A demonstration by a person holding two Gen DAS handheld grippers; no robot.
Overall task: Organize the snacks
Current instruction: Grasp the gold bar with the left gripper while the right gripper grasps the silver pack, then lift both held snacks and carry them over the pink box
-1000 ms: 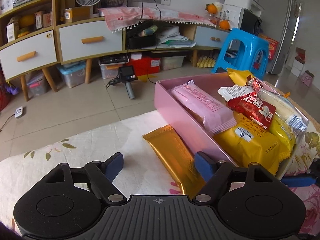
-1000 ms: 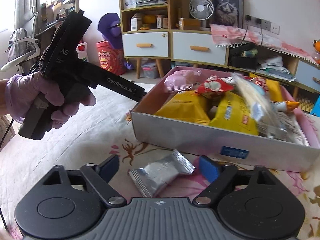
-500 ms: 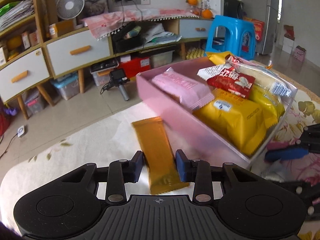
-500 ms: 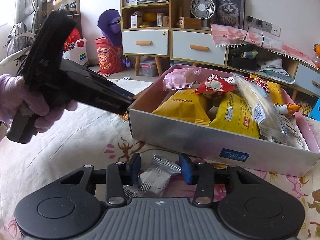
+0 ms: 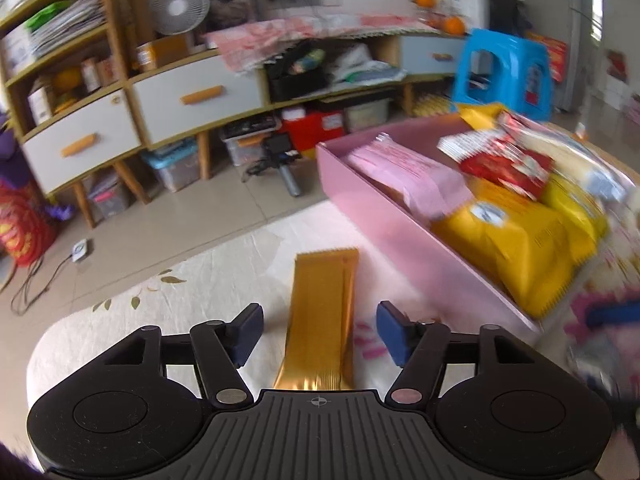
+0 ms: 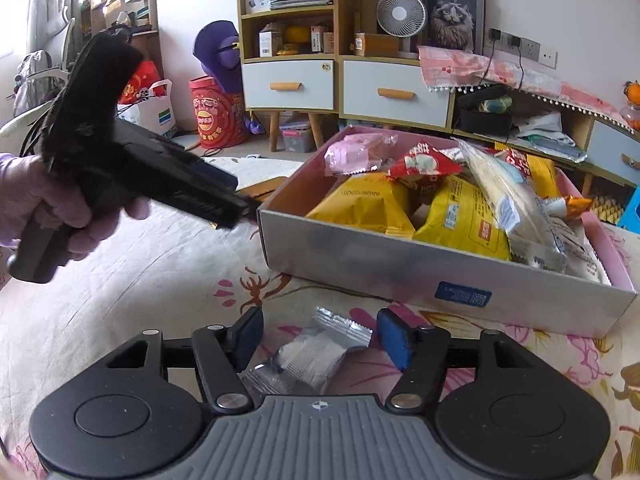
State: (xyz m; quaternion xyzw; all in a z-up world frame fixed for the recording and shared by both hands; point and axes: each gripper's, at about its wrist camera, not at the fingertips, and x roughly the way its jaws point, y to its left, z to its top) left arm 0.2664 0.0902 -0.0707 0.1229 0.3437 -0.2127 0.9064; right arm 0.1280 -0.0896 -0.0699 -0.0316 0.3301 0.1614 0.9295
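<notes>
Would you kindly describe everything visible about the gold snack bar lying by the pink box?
The gold snack bar is a long, flat packet in shiny metallic foil with a crimped, serrated far end. It lies flat on the floral tablecloth, just outside the pink box, apart from its wall. It sits between the open fingers of the left gripper, which do not touch it; its near end is hidden beneath the gripper body.

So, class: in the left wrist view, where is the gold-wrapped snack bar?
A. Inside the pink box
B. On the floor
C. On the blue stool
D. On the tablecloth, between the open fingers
D: the gold-wrapped snack bar lies on the tablecloth between the open fingers of the left gripper, outside the pink box.
</notes>
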